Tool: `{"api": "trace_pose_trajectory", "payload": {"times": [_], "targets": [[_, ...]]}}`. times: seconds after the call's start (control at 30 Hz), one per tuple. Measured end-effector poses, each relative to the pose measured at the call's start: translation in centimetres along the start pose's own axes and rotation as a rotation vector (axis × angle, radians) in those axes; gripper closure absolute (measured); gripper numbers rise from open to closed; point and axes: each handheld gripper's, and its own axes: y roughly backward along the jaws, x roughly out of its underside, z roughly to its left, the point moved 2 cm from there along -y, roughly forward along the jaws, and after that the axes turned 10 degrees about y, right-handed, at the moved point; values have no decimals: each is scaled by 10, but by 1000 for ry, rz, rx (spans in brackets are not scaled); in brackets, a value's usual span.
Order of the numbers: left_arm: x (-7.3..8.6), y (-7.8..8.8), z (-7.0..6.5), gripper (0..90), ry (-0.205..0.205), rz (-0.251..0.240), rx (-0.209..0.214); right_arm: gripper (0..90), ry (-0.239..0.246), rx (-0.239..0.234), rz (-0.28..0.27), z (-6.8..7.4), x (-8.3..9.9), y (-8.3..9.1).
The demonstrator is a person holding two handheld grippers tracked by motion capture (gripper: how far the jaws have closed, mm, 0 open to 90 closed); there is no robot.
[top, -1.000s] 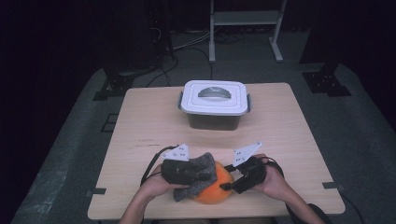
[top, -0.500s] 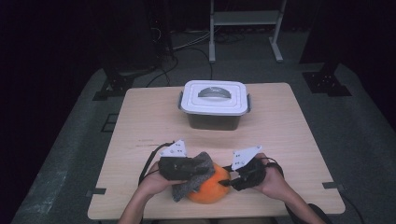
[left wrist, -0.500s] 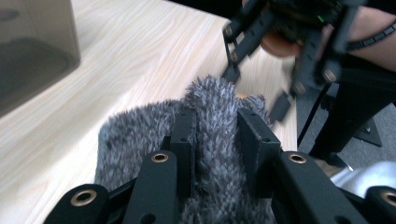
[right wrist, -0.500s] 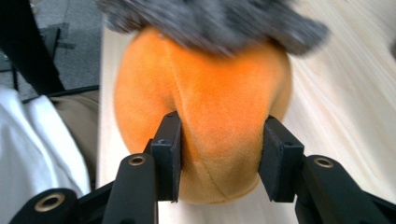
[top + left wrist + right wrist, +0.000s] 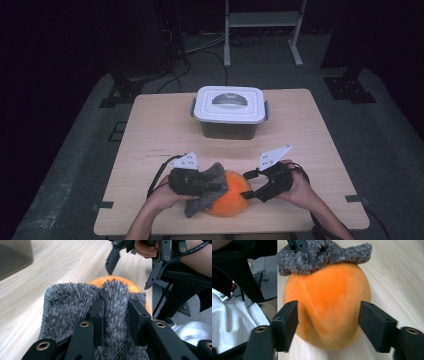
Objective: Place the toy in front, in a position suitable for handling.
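An orange round fruit [image 5: 231, 200] lies near the table's front edge. A grey fluffy cloth [image 5: 209, 184] is draped over its top and left side. My left gripper [image 5: 220, 186] is shut on a fold of the cloth [image 5: 67, 302], with the orange fruit [image 5: 112, 280] showing just beyond it. From the right, my right gripper [image 5: 246, 186] stands open, its two pads [image 5: 285, 325] straddling the fruit [image 5: 329, 305] at mid-height. The right pad stays slightly apart from the skin. The cloth [image 5: 324, 255] caps the fruit in the right gripper view.
A lidded white and grey plastic box [image 5: 229, 111] stands at the back middle of the wooden table [image 5: 150, 130]. The front table edge runs just below both hands. Dark floor, cables and a metal stand lie beyond the table.
The left gripper and cloth have shifted slightly back and forth over the fruit's top. The right gripper has stayed almost still beside the fruit.
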Motion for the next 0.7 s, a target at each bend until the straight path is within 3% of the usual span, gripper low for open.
{"api": "trace_pose_trajectory", "payload": {"times": [0.07,0.13,0.27,0.43,0.57,0.63,0.7], "targets": [[-1,-6,-5,681,-28,2,9,223,19,2,22,3,-2,-10],[-1,-10,-7,680,-50,8,-23,230,51,28,65,5,-2,-21],[-1,-5,-2,688,-51,-10,-42,470,47,55,74,3,3,-17],[5,4,6,686,-43,7,-65,510,13,52,71,-2,9,-14],[13,13,18,685,-3,13,-100,510,-49,47,50,-9,18,-7],[16,13,21,686,17,11,-90,508,-64,48,39,-11,22,-5],[15,11,20,688,12,6,-83,507,-61,50,41,-10,21,-5]]}}
